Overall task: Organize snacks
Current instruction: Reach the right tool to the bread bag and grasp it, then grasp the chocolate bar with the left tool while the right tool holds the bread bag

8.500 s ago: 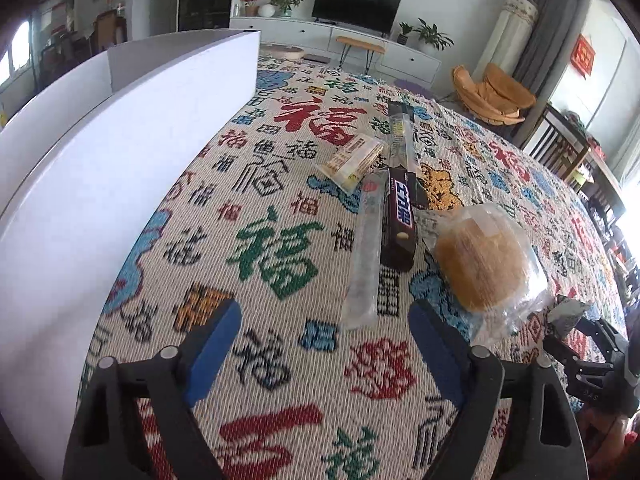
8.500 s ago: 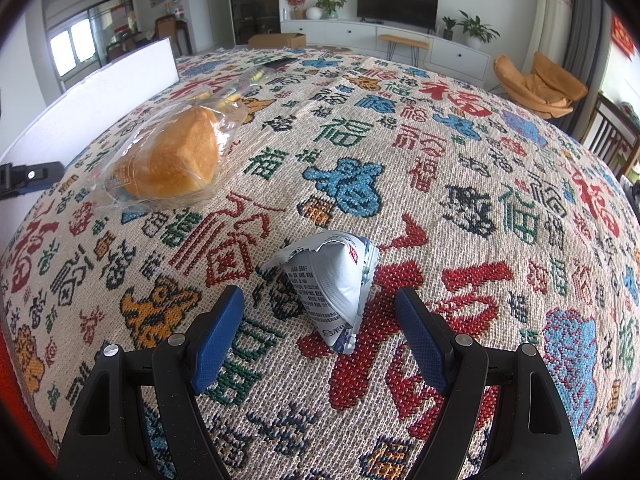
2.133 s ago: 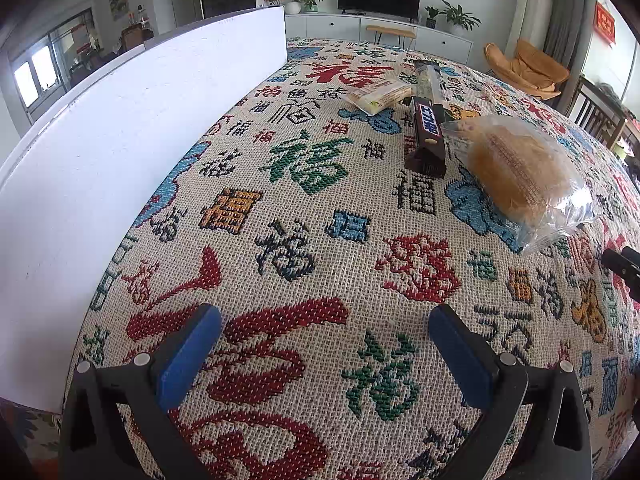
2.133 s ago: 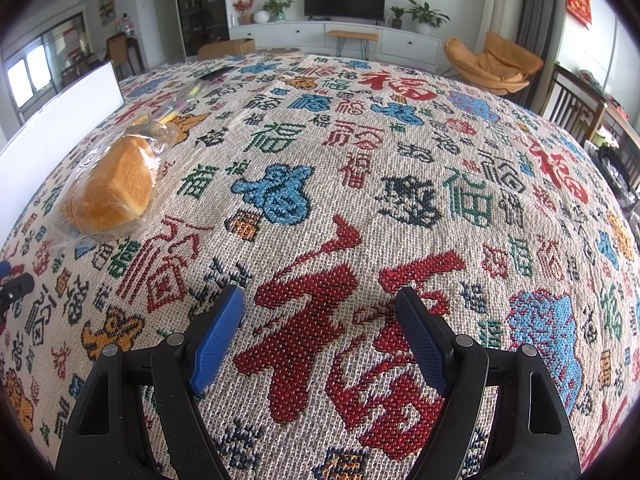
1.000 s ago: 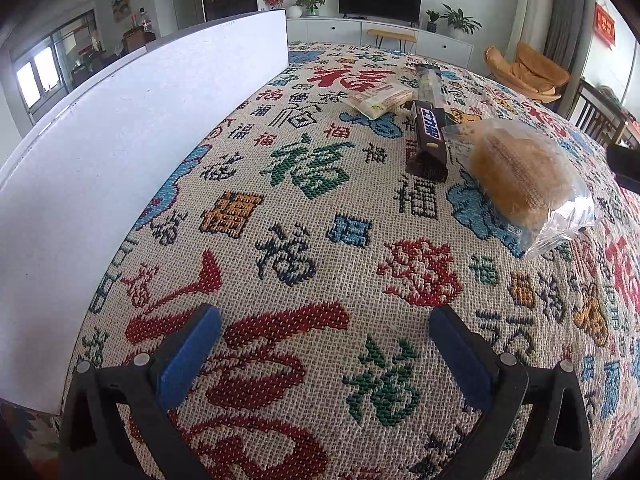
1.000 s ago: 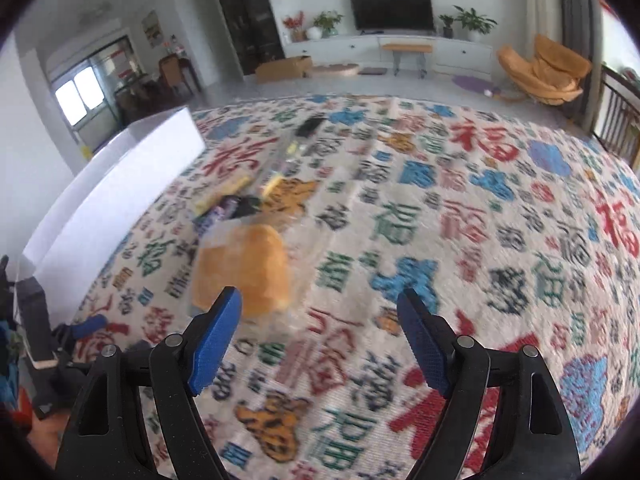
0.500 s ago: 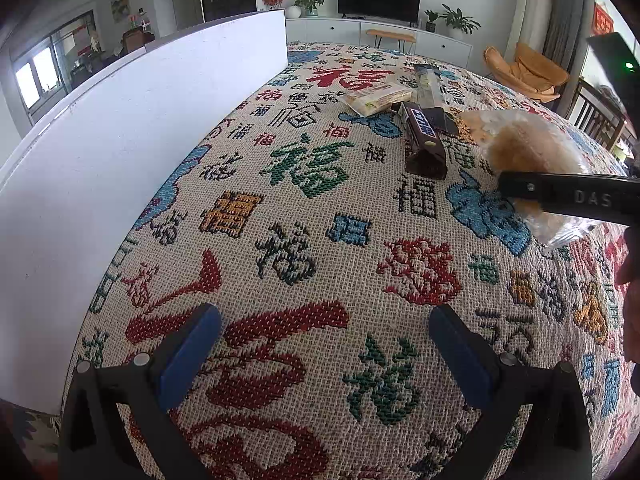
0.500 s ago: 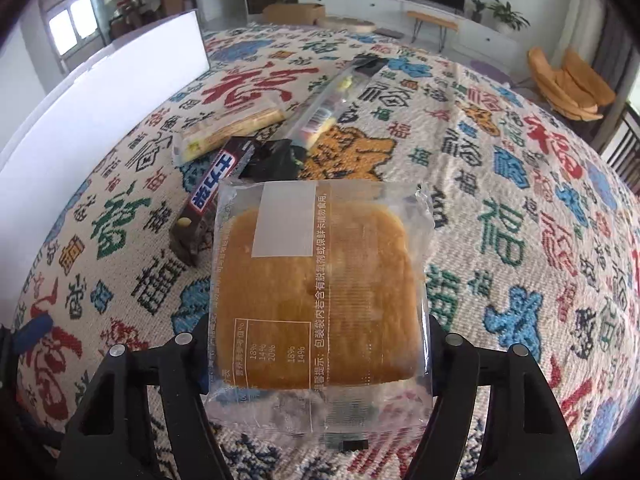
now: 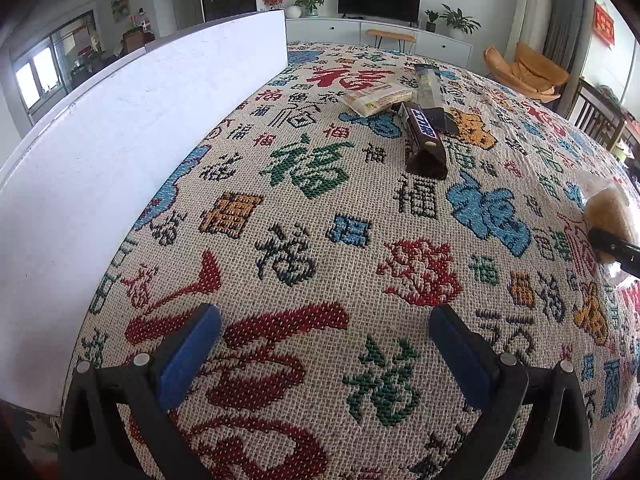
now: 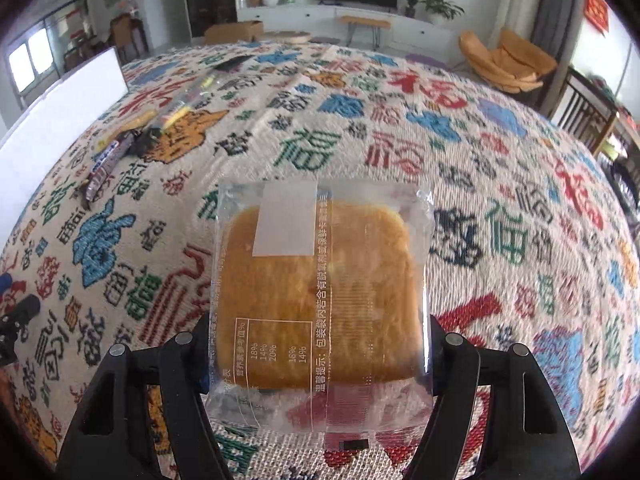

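Chocolate bar [image 9: 425, 136] beside probable crackers [image 9: 378, 97]

The white board [image 9: 132, 128] stands upright along the left edge of the desk [image 9: 320, 240] and closes that side. To the right of the board, the patterned cloth lies bare and open up to the chocolate bar [image 9: 424, 136], the cracker packet [image 9: 378, 96] and the long clear packet [image 9: 429, 82], which lie close together at the board's far end.

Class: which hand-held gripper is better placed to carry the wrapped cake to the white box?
Right: the right hand-held gripper already grips the wrapped cake; the left hand-held gripper is empty.
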`<state>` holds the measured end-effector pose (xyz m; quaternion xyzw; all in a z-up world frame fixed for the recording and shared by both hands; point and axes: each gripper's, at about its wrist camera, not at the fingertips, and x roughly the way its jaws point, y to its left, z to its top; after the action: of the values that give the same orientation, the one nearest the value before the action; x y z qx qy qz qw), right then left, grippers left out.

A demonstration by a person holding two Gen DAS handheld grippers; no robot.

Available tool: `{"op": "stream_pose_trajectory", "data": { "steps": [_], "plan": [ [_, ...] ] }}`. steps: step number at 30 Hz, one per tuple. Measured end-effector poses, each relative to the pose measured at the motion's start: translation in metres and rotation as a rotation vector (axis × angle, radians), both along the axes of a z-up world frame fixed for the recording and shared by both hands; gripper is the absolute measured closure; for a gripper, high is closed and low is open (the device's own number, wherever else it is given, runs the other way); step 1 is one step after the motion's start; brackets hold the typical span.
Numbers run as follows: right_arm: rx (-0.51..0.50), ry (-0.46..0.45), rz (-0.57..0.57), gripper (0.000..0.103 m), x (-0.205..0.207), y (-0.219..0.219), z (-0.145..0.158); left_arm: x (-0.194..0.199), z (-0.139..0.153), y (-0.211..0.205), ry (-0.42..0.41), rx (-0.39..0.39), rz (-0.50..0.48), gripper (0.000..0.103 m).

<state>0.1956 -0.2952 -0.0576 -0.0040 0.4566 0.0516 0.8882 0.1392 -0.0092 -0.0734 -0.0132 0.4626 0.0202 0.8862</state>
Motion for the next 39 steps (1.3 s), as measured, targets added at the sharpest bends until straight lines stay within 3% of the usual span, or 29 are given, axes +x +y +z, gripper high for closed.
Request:
{"op": "stream_pose_trajectory", "data": {
  "steps": [4, 14, 16, 19, 21, 25, 27, 33, 34, 35, 39],
  "plan": [
    [-0.018, -0.052, -0.006, 0.025, -0.008, 0.002, -0.002, 0.0, 0.0, 0.0, 0.0, 0.0, 0.001, 0.0],
    [-0.014, -0.051, -0.006, 0.024, -0.008, -0.001, -0.003, 0.0, 0.001, 0.0, 0.006, -0.008, -0.002, 0.0],
    [-0.014, -0.051, -0.007, 0.024, -0.008, -0.001, -0.003, -0.002, 0.003, 0.004, 0.003, -0.041, -0.005, 0.0],
    [-0.014, -0.051, -0.006, 0.024, -0.008, -0.001, -0.003, -0.002, 0.013, 0.012, -0.027, -0.164, -0.027, 0.0],
    [-0.014, -0.051, -0.007, 0.024, -0.008, 0.0, -0.003, 0.008, 0.022, 0.01, -0.042, -0.208, -0.047, 0.0],
    [-0.014, -0.051, -0.006, 0.024, -0.008, -0.001, -0.003, 0.058, 0.041, -0.019, -0.019, -0.152, -0.119, 0.003],
    [-0.012, -0.051, -0.006, 0.024, -0.008, -0.002, -0.003, 0.089, 0.046, -0.036, -0.013, -0.114, -0.134, 0.008],
    [0.0, -0.053, -0.009, 0.024, -0.008, -0.003, -0.002, 0.157, 0.019, -0.066, 0.125, -0.033, -0.106, 0.039],
    [0.004, -0.053, -0.01, 0.024, -0.009, -0.004, -0.001, 0.159, 0.013, -0.066, 0.134, -0.014, -0.102, 0.053],
    [0.007, -0.054, -0.011, 0.024, -0.009, -0.004, -0.001, 0.153, 0.015, -0.065, 0.087, -0.006, -0.109, 0.081],
    [0.013, -0.054, -0.012, 0.024, -0.009, -0.005, -0.001, 0.124, 0.013, -0.047, 0.083, -0.08, -0.132, 0.086]
  ]
}}
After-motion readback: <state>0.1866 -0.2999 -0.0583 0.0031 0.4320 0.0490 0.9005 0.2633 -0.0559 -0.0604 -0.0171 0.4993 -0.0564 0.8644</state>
